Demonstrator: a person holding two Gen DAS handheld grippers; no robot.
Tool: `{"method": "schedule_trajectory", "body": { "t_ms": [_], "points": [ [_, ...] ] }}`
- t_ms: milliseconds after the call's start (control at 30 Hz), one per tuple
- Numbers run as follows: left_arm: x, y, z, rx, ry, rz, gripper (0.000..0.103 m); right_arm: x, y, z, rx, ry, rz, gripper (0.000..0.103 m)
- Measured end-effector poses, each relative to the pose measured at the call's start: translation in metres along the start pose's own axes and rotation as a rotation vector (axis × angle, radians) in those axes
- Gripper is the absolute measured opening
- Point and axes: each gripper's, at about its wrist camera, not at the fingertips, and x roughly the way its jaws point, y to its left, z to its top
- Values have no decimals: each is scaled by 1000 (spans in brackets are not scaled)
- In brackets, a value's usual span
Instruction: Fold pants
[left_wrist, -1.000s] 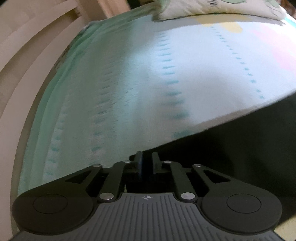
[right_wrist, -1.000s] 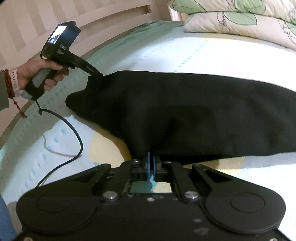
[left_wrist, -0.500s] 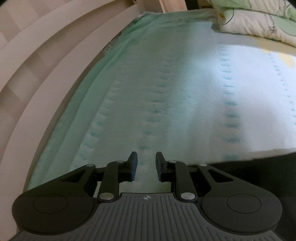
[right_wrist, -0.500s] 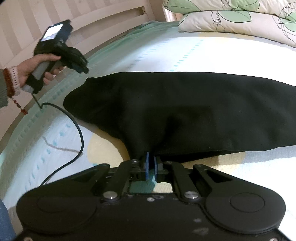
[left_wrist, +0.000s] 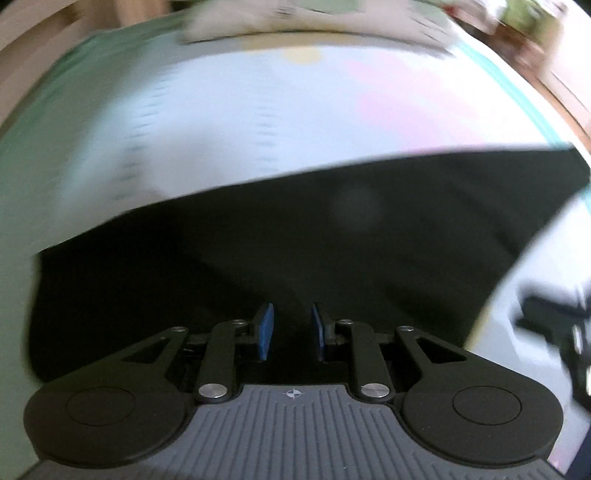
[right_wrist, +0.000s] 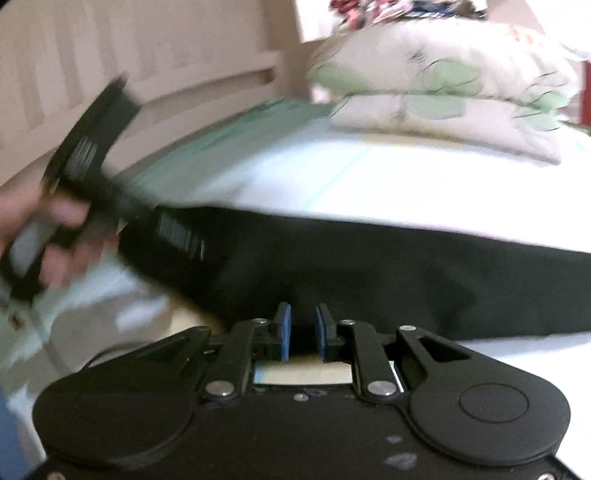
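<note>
Lying just ahead of both gaping grippers, left (left_wrist: 289, 331) and right (right_wrist: 302, 331): black pants (left_wrist: 295, 254).

Pants (right_wrist: 388, 273) flat across the bed (right_wrist: 369, 184) — pillows (right_wrist: 443, 92) behind, headboard (right_wrist: 147, 55) at left.

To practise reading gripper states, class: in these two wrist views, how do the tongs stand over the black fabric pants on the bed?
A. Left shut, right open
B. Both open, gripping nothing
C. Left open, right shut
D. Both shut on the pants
B: the left tongs and the right tongs each show a clear gap between their blue pads, with the black fabric pants lying ungripped beyond them.
</note>
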Motion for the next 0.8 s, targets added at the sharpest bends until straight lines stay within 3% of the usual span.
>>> {"method": "schedule_trajectory", "body": {
  "t_ms": [100, 200, 267, 300, 367, 500, 800],
  "points": [
    [16, -32, -3, 107, 23, 3, 22, 17, -19, 6, -15, 12, -75, 18],
    [20, -49, -13, 192, -11, 67, 23, 43, -45, 1, -13, 106, -142, 18],
    [18, -55, -16, 204, -16, 81, 23, 53, -66, -5, 1, 143, -205, 12],
    [18, -54, -16, 194, -13, 79, 23, 55, -81, -7, 17, 140, -229, 3],
    [18, -51, -16, 168, -12, 71, 23, 52, -104, -4, 51, 111, -237, 2],
    [20, -51, -14, 142, -5, 79, 23, 55, -138, 6, 32, 102, -352, 4],
    [19, -75, -18, 274, -30, 192, 22, 41, -204, 10, 55, 64, -420, 8]
  ]
}}
